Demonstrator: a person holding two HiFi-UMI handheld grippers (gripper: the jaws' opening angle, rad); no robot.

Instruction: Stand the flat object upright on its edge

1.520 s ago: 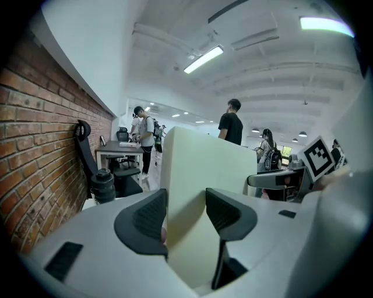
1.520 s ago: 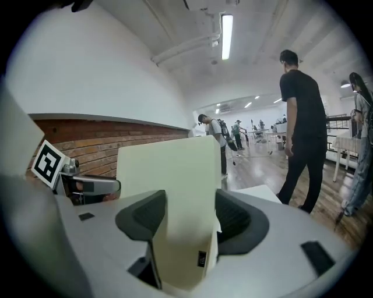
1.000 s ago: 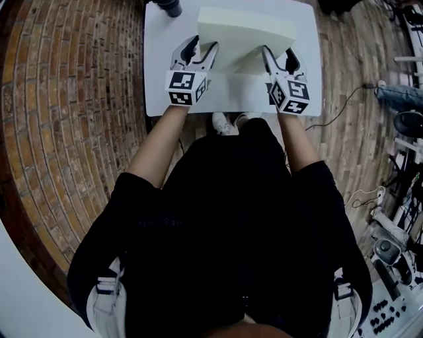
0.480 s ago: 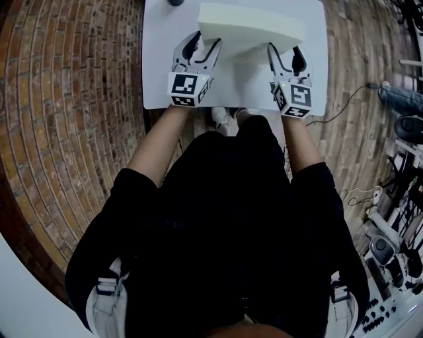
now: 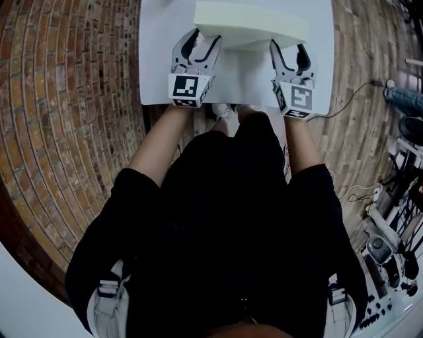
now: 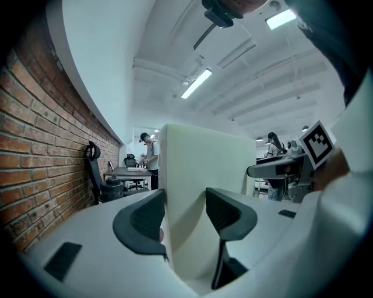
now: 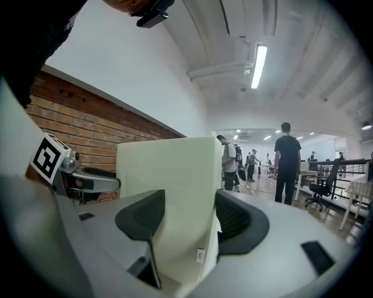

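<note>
Slab: pale cream foam, thick, at 12 o'clock on the white table. It stands raised, with its long top edge facing the head camera and a shadowed face below; I cannot tell whether its lower edge touches the table.

Left gripper sits at the slab's 7 o'clock, at the near left end. In the left gripper view the slab's end fills the gap between the jaws, with a dark pad against each side: clamped.

Right gripper is at the slab's 5 o'clock, at the near right end. Its jaws stand wide, both pads pressed on the slab's faces, so this one also grips. A small label hangs on the slab's edge low between these jaws.

Both marker cubes face 6 o'clock, toward the person.

Surroundings: brick wall at 9 o'clock of the table, a cable on the wood floor at 3 o'clock. A black office chair stands by the wall. A person stands far off under ceiling lights.
</note>
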